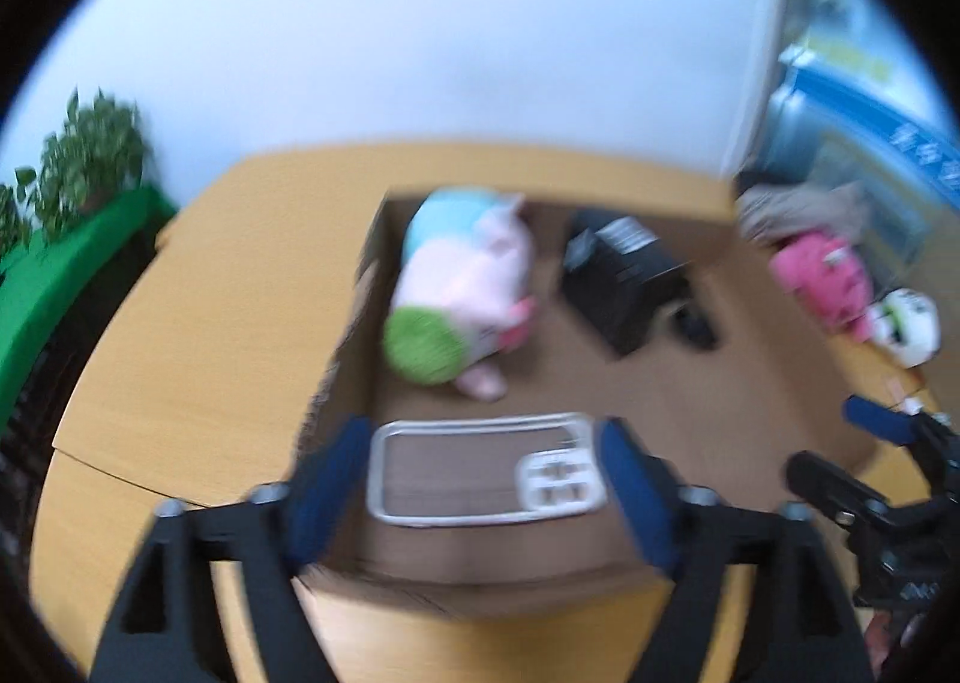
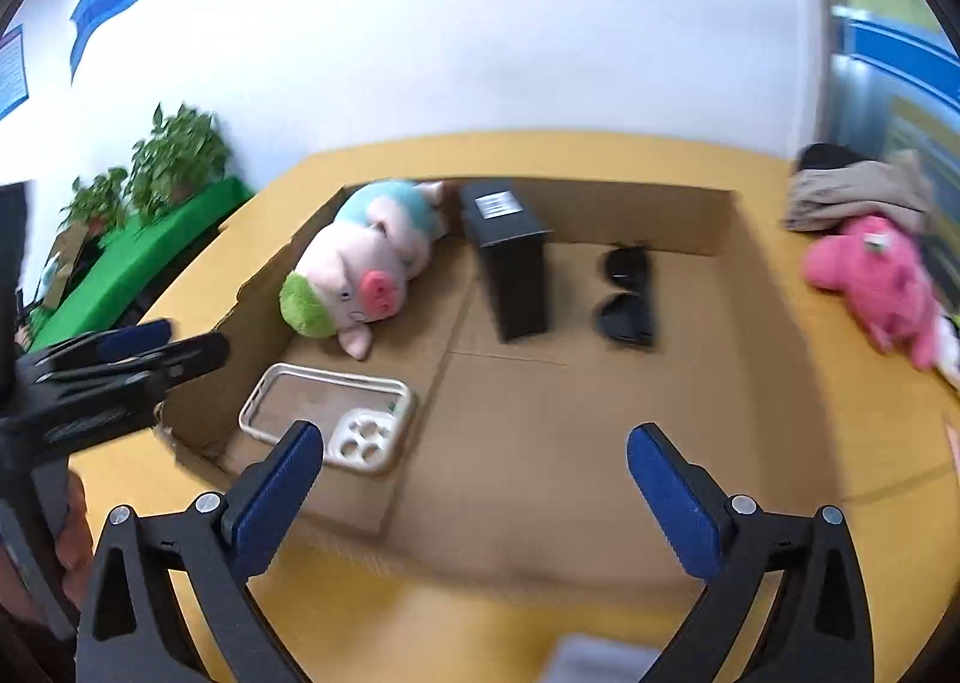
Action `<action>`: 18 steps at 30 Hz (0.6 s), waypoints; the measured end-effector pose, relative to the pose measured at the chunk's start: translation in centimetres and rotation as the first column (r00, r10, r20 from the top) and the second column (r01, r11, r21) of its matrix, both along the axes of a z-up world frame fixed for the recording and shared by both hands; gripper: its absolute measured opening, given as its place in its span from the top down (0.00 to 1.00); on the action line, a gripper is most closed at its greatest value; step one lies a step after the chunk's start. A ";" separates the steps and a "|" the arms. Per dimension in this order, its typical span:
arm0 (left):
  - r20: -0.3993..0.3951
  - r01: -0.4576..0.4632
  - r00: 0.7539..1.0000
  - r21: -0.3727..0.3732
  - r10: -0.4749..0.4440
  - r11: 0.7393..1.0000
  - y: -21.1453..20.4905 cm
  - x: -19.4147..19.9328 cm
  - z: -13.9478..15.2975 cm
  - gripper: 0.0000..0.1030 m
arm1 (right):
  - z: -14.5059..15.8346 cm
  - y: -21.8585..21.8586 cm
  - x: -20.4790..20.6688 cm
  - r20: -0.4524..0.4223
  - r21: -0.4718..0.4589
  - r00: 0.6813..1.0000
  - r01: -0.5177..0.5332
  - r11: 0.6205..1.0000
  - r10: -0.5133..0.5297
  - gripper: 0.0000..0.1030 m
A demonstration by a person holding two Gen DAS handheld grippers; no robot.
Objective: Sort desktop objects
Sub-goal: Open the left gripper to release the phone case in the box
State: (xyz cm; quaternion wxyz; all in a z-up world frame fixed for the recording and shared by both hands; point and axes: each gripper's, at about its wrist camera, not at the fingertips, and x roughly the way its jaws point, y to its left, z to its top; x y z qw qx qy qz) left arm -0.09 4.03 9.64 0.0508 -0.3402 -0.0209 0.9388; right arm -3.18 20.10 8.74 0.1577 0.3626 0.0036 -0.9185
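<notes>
Even, bright indoor light, soft shadows. My left view is smeared with motion blur throughout; my right view is sharper, with fisheye bending and dark corners.

A yellow wooden table (image 2: 600,149) holds a flat brown cardboard box (image 2: 600,443). Beside the box, a bright pink plush toy (image 2: 870,275) and a heap of beige cloth (image 2: 852,191) lie on the table.

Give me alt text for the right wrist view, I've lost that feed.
The open right tool hovers empty over a shallow cardboard box on a yellow table. Inside lie a clear phone case, a plush pig, a black box and sunglasses. A pink plush lies outside, right.
</notes>
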 end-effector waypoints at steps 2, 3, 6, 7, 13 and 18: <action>-0.054 0.026 0.998 0.009 -0.025 1.000 1.5 2.1 1.0 0.20 | 0.4 1.0 1.7 -0.024 0.018 0.999 0.026 1.000 -0.025 0.00; -0.066 0.038 0.997 0.012 -0.037 0.999 2.2 2.7 1.5 0.20 | 0.6 1.3 2.5 -0.031 0.032 0.999 0.032 0.999 -0.031 0.00; -0.076 0.050 0.996 0.013 -0.049 0.999 3.5 3.7 2.4 0.20 | 1.1 2.4 3.4 -0.034 0.064 0.999 0.040 0.997 -0.037 0.00; -0.075 0.054 0.996 0.022 -0.052 0.998 4.2 3.7 2.6 0.20 | 1.2 2.6 3.6 -0.042 0.067 0.998 0.039 0.997 -0.037 0.00; -0.086 0.044 0.995 0.003 -0.043 0.999 5.6 4.5 3.0 0.23 | 2.0 3.4 5.2 -0.094 0.062 0.995 0.020 0.998 -0.014 0.12; -0.035 0.037 0.999 -0.039 -0.039 0.999 6.6 4.8 2.3 0.97 | 1.7 4.0 5.5 -0.070 0.050 0.998 0.004 0.999 -0.001 0.95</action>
